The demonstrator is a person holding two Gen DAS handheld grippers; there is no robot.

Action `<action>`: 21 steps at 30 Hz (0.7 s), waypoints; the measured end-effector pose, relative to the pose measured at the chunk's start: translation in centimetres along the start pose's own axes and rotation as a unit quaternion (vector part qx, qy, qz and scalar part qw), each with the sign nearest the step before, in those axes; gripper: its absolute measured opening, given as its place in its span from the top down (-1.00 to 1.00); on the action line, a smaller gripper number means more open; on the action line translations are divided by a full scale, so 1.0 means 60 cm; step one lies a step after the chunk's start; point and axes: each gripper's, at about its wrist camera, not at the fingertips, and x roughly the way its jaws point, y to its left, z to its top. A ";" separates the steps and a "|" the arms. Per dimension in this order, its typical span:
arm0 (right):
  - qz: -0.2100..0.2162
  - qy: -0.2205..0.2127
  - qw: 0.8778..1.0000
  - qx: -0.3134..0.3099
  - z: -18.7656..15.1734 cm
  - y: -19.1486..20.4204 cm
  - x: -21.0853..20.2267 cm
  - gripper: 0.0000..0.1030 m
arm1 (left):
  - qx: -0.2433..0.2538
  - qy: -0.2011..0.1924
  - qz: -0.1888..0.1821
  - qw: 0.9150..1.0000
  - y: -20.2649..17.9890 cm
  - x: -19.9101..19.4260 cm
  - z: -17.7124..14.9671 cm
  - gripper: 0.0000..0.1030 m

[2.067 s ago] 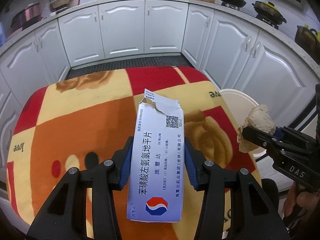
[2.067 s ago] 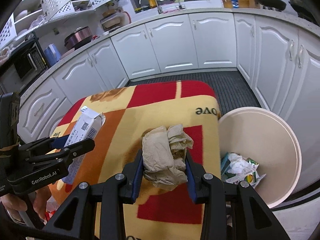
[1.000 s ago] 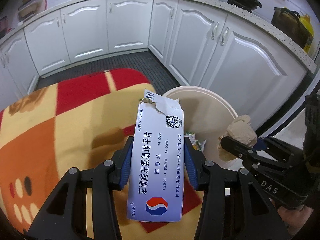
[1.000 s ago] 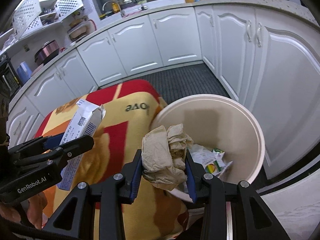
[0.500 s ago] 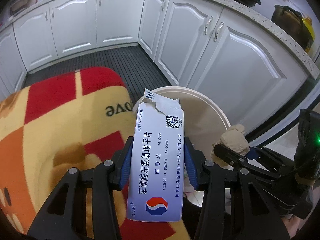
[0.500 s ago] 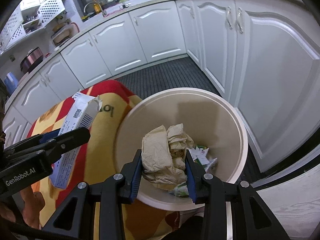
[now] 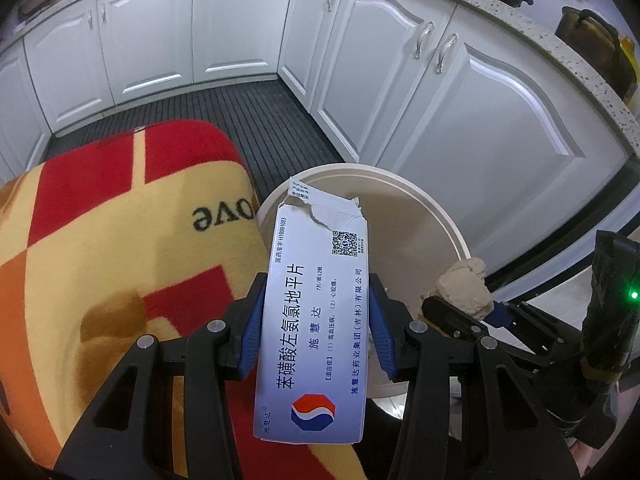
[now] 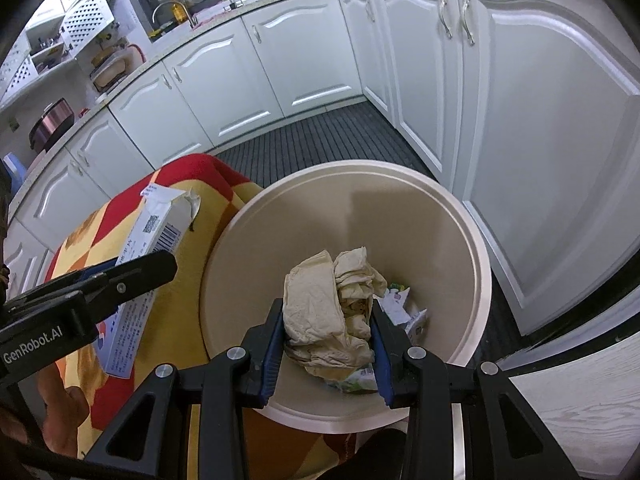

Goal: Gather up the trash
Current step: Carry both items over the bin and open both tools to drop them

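Both grippers shifted over bin (image 8: 478, 292); only R view shows trash inside.

Cabinets (image 7: 236, 24): white panelled doors with metal handles, running in a curve round the room.
Floor mat (image 8: 320, 140): dark, ribbed, laid at the foot of the cabinets.
Blanket (image 7: 120, 248): red, orange and yellow blocks, with dark lettering near its edge.
Countertop (image 7: 532, 28): pale, speckled, above the cabinets.
Dark pot (image 7: 592, 44): stands on the countertop at right.
Faucet (image 8: 176, 10): curved, by the window.
Pink cooker (image 8: 50, 122): on the counter at left.
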 end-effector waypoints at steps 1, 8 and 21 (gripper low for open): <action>-0.001 0.002 1.000 0.001 0.001 0.000 0.003 0.24 | 0.000 0.001 0.000 1.000 0.000 0.002 0.000 0.13; -0.005 0.008 1.000 0.005 0.009 -0.005 0.018 0.05 | -0.004 -0.004 0.002 1.000 0.004 0.007 0.000 0.11; -0.007 0.004 1.000 0.016 0.004 -0.006 0.013 -0.29 | -0.026 0.002 -0.015 1.000 0.024 0.005 -0.003 -0.25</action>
